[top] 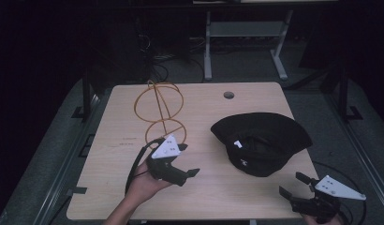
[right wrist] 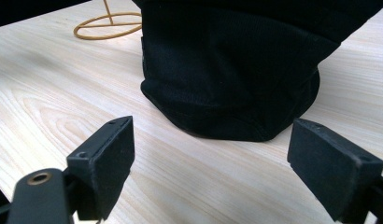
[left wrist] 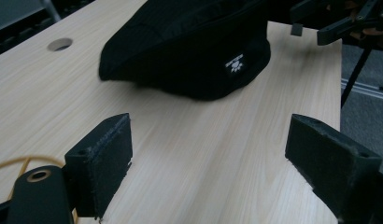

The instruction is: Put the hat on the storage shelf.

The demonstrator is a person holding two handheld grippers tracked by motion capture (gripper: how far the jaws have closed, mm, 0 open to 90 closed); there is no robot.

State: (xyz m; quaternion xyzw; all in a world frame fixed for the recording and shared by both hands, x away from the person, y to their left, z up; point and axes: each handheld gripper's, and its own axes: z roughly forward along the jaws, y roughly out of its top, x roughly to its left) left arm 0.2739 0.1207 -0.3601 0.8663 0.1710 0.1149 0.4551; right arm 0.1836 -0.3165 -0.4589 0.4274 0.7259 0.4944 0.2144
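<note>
At the left of the tabletop (top: 134,187) stands a wire stand (top: 163,112), thin orange hoops on a round base ring, upright and bare. Just in front of it the left gripper (top: 188,161) hovers above the wood, released, its jaws wide apart and holding nothing; in the left gripper view it faces across open tabletop toward the hat. The black hat (top: 260,140) lies to the right of the middle, well apart from the stand, resting flat on the wood with a small white label showing on its band. At the near right corner the right gripper (top: 295,185) is also released, jaws spread and empty, aimed at the hat's nearest edge, close but not touching. The work looks like lifting the hat and setting it on the stand, and no grasp has been made yet. The cloth is soft and limp, so a pinch on one layer of the brim could let it sag or slip out on the way. The stand looks light and tall; a hat lowered off-centre, or a nudge from the left gripper so near its base, could tip it over.
</note>
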